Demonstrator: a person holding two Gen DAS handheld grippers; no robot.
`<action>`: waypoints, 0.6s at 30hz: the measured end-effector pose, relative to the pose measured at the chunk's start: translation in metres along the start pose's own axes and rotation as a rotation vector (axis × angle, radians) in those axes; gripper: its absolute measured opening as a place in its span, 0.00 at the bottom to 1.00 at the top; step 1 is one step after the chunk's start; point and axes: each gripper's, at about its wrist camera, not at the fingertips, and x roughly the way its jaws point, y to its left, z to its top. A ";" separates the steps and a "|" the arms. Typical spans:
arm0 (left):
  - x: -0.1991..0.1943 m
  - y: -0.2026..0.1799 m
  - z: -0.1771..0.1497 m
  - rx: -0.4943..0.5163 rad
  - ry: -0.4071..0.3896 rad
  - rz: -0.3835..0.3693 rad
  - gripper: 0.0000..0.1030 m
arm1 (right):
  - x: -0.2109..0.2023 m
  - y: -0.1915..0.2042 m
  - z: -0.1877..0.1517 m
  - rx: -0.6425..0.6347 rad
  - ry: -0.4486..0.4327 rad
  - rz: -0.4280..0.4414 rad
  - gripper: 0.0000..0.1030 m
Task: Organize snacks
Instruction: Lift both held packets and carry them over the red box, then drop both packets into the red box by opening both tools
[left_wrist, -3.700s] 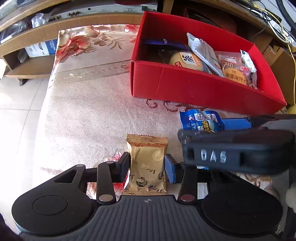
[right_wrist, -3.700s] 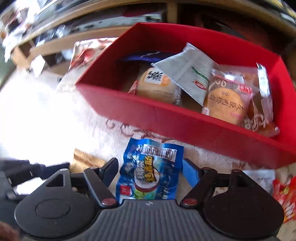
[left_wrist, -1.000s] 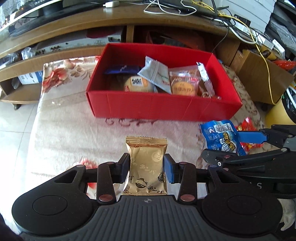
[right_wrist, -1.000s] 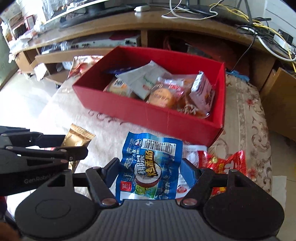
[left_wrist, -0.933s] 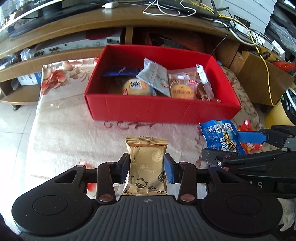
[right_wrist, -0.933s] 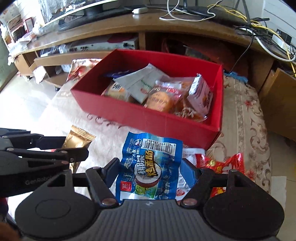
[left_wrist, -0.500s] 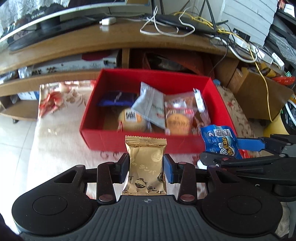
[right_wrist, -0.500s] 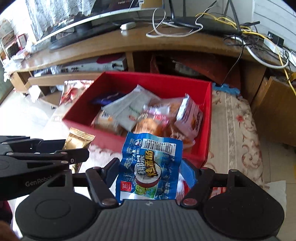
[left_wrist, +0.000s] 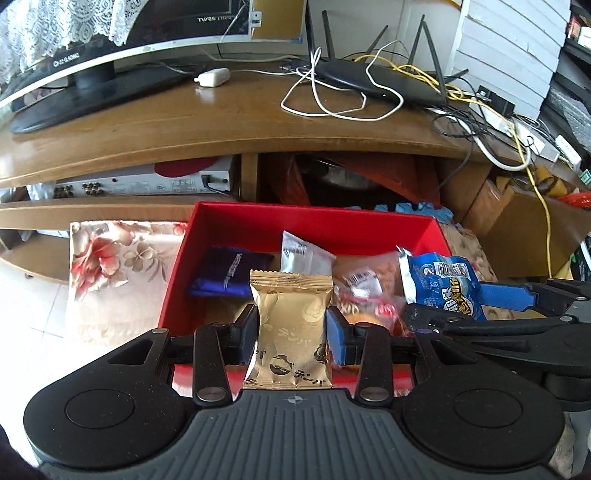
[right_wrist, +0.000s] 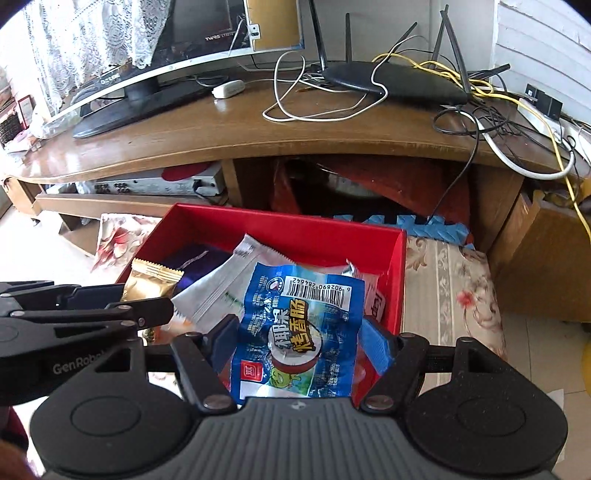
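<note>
Left gripper (left_wrist: 291, 334): jaws drawn in narrow, pads pressed on either side of a gold snack packet (left_wrist: 291, 332), held upright above the near wall of the red box (left_wrist: 314, 225). Red box: open-topped, standing on a floral cloth (left_wrist: 110, 280) in front of a low wooden TV stand (left_wrist: 221, 125). Contents, from the left: a dark blue pouch (left_wrist: 229, 271), a white-grey sachet (left_wrist: 303, 254), clear-wrapped buns and pastries (left_wrist: 365, 284) partly hidden behind the grippers. Right gripper (right_wrist: 297, 341): jaws about half open, both blue pads touching the sides of a wider blue sausage packet (right_wrist: 299, 332), barcode end up, held over the right-hand part of the box. Both grippers sit side by side, near each other but apart. On the stand behind: a monitor base (left_wrist: 88, 92), a black router (left_wrist: 376, 83), loose white and yellow cables (left_wrist: 332, 96).
</note>
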 end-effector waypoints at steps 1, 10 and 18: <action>0.004 0.001 0.002 -0.001 0.004 0.003 0.45 | 0.004 0.000 0.002 0.000 0.002 -0.002 0.65; 0.032 0.006 0.011 -0.014 0.034 0.021 0.45 | 0.034 -0.005 0.011 0.004 0.018 -0.002 0.65; 0.045 0.010 0.011 -0.030 0.057 0.030 0.45 | 0.052 -0.005 0.011 -0.001 0.036 -0.003 0.65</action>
